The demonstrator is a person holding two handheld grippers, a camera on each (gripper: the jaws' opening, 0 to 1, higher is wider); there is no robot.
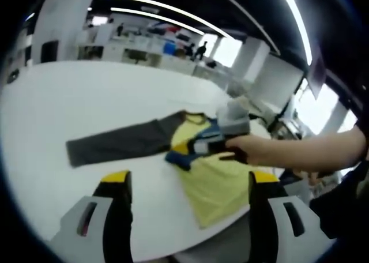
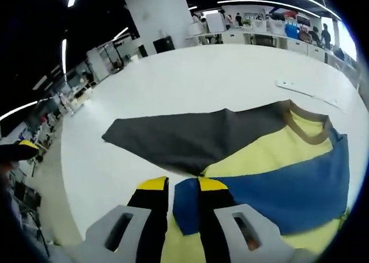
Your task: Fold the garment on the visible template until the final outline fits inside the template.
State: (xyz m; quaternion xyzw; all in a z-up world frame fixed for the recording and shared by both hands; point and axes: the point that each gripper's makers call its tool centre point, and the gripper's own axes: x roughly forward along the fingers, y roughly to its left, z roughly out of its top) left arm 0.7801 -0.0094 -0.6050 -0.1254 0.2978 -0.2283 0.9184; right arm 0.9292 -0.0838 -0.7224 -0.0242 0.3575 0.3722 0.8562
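Note:
A long-sleeved shirt lies flat on the white table (image 1: 69, 96). It has a yellow body (image 1: 219, 182), a grey sleeve (image 1: 115, 145) stretched out to the left and a blue sleeve (image 1: 179, 158) lying across the chest. My left gripper (image 1: 190, 179) hovers above the table's near edge, jaws wide open and empty. A hand (image 1: 253, 150) reaches in from the right holding my right gripper (image 1: 204, 145) at the blue sleeve. In the right gripper view the right gripper (image 2: 183, 185) is shut on the cuff of the blue sleeve (image 2: 288, 188), beside the grey sleeve (image 2: 190, 136) and yellow body (image 2: 271, 153).
The shirt's hem reaches close to the table's rounded near edge (image 1: 190, 240). A thin pale strip (image 2: 305, 93) lies on the table (image 2: 202, 78) beyond the collar (image 2: 308, 133). Shelves, desks and distant people stand at the back of the room.

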